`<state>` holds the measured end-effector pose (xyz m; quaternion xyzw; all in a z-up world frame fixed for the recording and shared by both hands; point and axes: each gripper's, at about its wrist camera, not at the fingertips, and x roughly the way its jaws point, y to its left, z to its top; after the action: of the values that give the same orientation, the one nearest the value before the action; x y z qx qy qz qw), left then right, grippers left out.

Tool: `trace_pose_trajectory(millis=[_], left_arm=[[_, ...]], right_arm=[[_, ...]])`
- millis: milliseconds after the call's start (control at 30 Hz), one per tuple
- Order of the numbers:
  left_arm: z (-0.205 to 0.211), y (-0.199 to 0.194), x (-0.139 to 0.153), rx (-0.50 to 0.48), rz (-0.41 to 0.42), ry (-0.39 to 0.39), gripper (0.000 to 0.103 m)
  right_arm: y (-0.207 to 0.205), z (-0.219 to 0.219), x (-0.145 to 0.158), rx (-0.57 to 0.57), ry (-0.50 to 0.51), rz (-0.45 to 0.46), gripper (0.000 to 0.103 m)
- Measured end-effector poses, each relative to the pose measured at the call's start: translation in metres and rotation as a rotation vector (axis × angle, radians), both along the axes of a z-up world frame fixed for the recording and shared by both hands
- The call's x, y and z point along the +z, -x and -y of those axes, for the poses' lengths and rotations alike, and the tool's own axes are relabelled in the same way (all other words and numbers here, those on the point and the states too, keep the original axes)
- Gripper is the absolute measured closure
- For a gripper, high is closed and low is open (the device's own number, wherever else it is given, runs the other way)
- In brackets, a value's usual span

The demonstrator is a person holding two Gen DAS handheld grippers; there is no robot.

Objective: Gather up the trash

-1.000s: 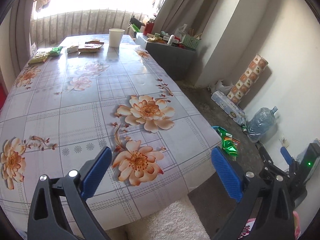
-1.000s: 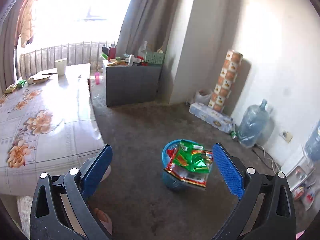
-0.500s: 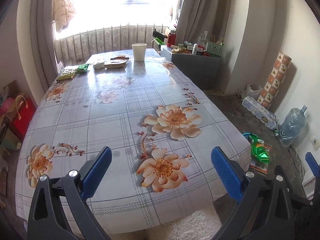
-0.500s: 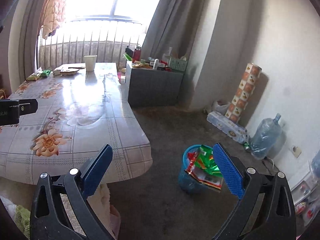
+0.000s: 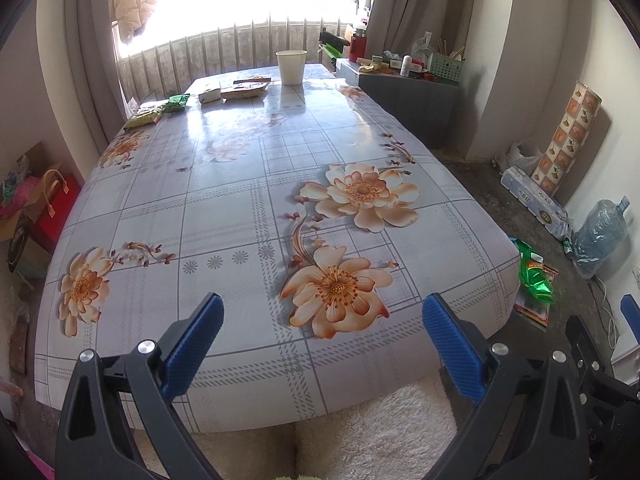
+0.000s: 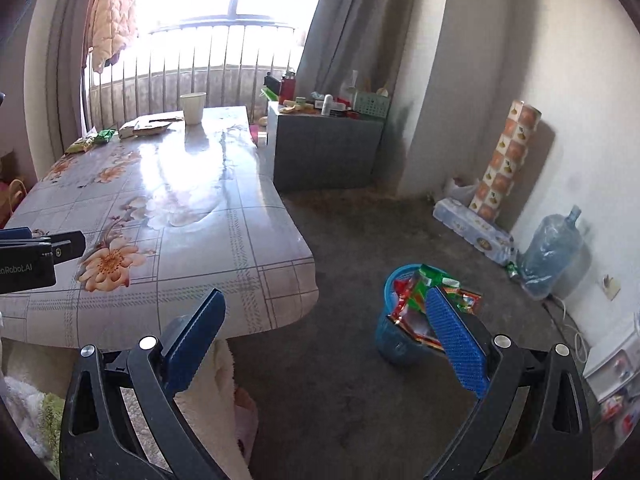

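Right wrist: blue bin [image 6: 394, 346] wrappers [image 6: 416, 292] partly behind pad, perhaps overflowing

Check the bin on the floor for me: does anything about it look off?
Yes. The blue bin is overfull: the snack wrappers stick up above its rim and hang over the side instead of sitting inside. Whether the bin itself leans, I cannot tell.
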<state>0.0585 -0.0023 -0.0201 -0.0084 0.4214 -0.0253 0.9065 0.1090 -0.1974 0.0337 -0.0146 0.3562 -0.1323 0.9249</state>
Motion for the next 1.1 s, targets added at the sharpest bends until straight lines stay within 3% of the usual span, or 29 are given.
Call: trace_pose_trajectory(millis=[667, 1100], left_arm=[[0.017, 0.022, 0.018, -0.036, 0.037, -0.024, 0.006], [0.035, 0.037, 0.021, -0.063, 0.034, -0.059, 0.006]], right_arm=[[0.028, 0.033, 0.028, -0.049, -0.058, 0.016, 0.007], [0.051, 0.03, 0.049, 0.063, -0.122, 0.036, 0.007]])
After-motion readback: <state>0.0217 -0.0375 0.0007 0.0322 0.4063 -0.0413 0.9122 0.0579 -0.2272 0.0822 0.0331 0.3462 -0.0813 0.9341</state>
